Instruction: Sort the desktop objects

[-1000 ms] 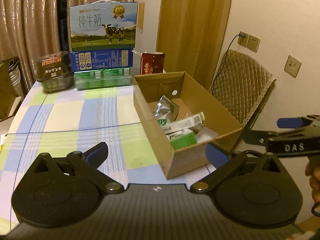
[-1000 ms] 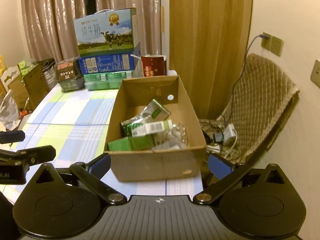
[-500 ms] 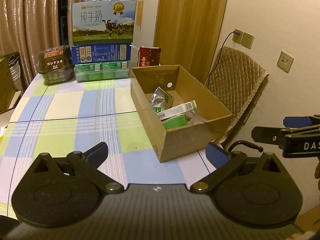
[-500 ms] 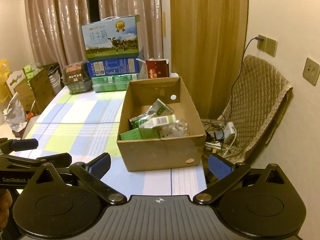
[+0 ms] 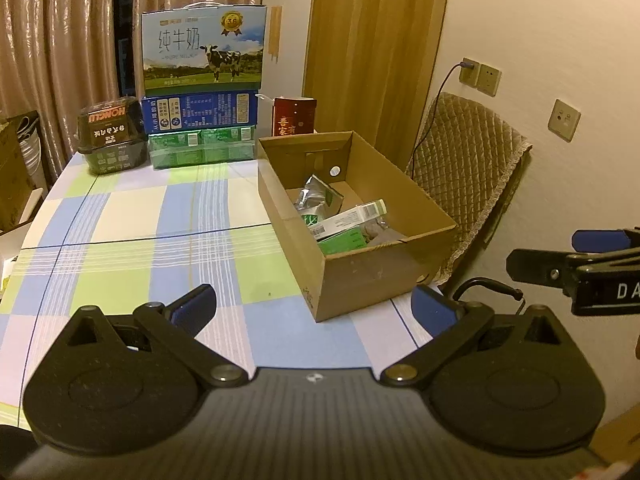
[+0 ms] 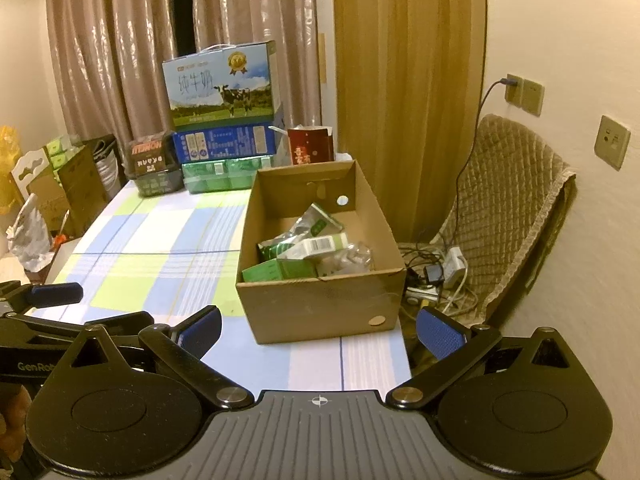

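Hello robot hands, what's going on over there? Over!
Left gripper open, empty. Right gripper open, empty. Cardboard box holds packets, sits on checked tablecloth. Nothing in the way.

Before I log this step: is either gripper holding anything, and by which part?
Nothing is held. The left gripper and right gripper are both open and empty, short of the box.

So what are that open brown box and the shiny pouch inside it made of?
The box looks like plain matte corrugated cardboard: dull brown walls, folded flaps, a punched hole. The pouch seems to be metallised foil or plastic film, given its crinkled silvery glare.
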